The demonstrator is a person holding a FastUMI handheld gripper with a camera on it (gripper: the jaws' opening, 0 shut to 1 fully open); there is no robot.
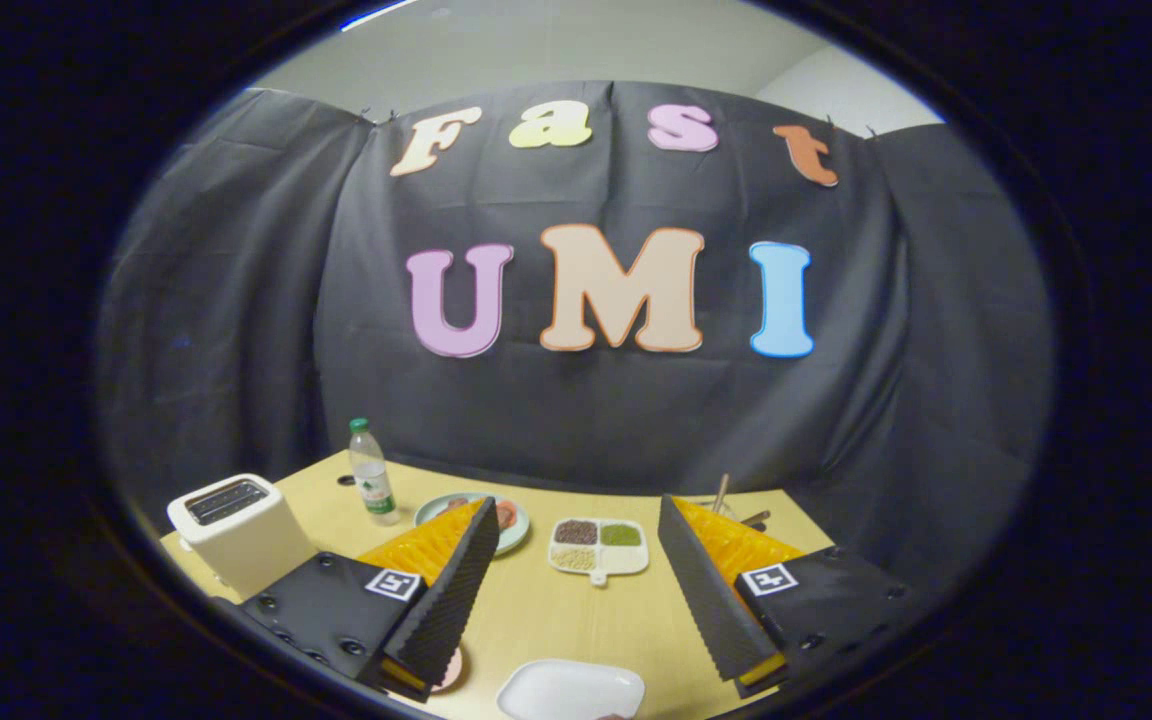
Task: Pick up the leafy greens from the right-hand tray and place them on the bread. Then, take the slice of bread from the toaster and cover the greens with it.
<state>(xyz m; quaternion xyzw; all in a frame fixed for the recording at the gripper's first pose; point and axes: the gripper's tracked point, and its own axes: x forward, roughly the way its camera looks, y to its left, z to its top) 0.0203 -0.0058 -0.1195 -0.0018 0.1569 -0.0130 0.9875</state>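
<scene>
My gripper (576, 530) hangs above the wooden table (546, 610) with its two fingers wide apart and nothing between them. A white toaster (236, 525) stands beside the left finger (451, 590), with its slots facing up; I cannot tell whether bread is in them. Between the fingers, close to me, lies a white dish (571, 690). A pink plate (451, 672) peeks out from under the left fingertip. Neither leafy greens nor a bread slice can be made out.
A water bottle (371, 485) with a green cap stands behind the toaster. A pale green plate (511, 515) with reddish food sits behind the left finger. A white divided dish (598, 548) with grains lies beyond the fingers. Utensils (726, 495) show behind the right finger.
</scene>
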